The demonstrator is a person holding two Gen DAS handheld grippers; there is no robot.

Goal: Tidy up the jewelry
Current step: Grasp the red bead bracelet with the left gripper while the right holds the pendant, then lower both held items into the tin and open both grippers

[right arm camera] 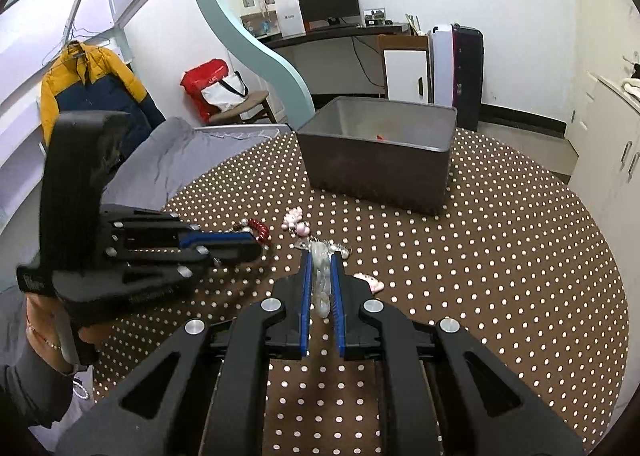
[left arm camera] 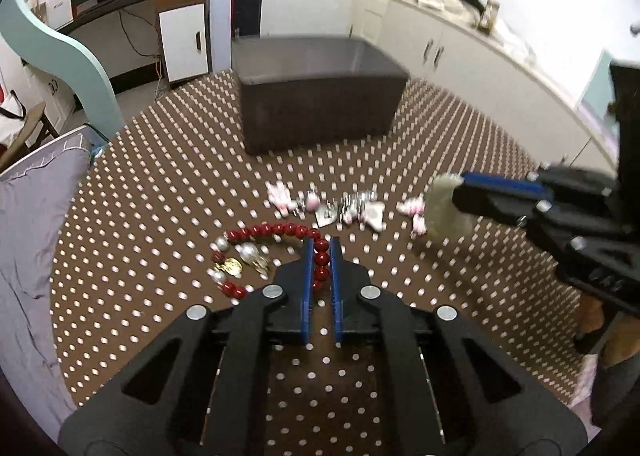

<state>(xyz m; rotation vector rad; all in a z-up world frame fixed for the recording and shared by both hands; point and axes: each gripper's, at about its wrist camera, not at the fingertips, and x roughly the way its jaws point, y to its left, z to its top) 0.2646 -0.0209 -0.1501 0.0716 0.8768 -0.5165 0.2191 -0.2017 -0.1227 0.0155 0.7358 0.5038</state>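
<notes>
A red bead bracelet (left arm camera: 276, 230) lies curved on the brown dotted tablecloth, and my left gripper (left arm camera: 321, 246) is shut on the beads at its right end. Pearl and gold pieces (left arm camera: 240, 260) sit inside the bracelet's curve. My right gripper (right arm camera: 321, 256) is shut on a pale, milky bangle (right arm camera: 321, 280), held just above the cloth. In the left wrist view the bangle (left arm camera: 442, 212) shows at the right gripper's (left arm camera: 456, 192) tips. A row of pink and silver jewelry (left arm camera: 344, 208) lies between the two grippers. In the right wrist view the left gripper (right arm camera: 260, 246) reaches the red bracelet (right arm camera: 259, 228).
A dark grey open box (right arm camera: 376, 168) stands at the far side of the round table, a small red item inside it. A grey cushion (left arm camera: 36, 216) borders the table on the left. A person's hand (right arm camera: 44, 332) holds the left gripper's handle.
</notes>
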